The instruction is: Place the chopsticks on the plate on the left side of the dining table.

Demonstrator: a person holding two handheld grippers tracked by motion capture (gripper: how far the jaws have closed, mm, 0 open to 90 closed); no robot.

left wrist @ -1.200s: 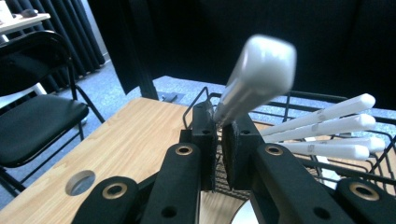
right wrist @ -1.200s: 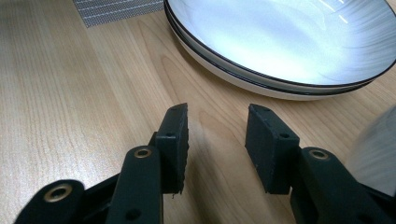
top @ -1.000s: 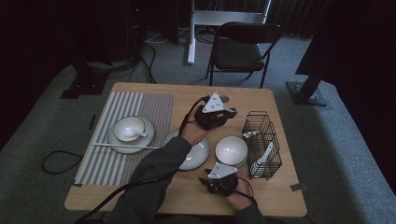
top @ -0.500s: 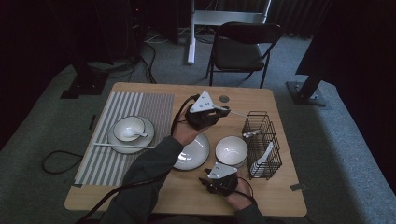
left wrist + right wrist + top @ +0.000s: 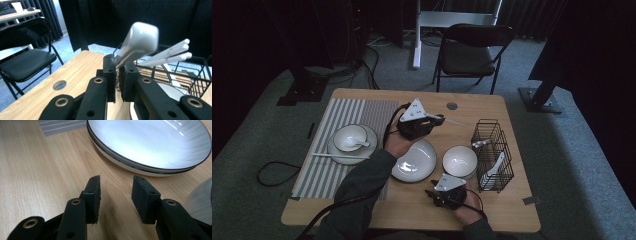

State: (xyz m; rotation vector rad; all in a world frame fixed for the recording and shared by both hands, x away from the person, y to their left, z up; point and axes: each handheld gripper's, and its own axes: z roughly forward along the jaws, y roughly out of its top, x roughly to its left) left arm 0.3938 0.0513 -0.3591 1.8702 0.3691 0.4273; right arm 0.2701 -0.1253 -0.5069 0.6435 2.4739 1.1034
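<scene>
A dim room with grey carpet and a black folding chair [image 5: 472,52] is shown beyond a light wooden bench [image 5: 362,210]. At the left of the bench a grey striped placemat [image 5: 322,172] is laid, bearing a small white bowl with a spoon on a saucer [image 5: 350,139] and a white chopstick [image 5: 339,156] just in front of it. Near the bench centre a wide white plate with a dark rim [image 5: 414,160] is seen, with a smaller white bowl [image 5: 459,161] just beside it at the right. A black wire basket [image 5: 492,155] is placed at the right edge, with white utensils inside.

The left gripper [image 5: 117,75] is held above the bench behind the plate, its jaws closed on the handle of a white ceramic spoon [image 5: 138,42]; the spoon is pointed toward the basket, where white chopsticks [image 5: 166,55] are seen over the rim. The right gripper [image 5: 116,195] is held low over the bare bench near the front edge, its jaws parted with nothing between them, the plate just ahead of it.
</scene>
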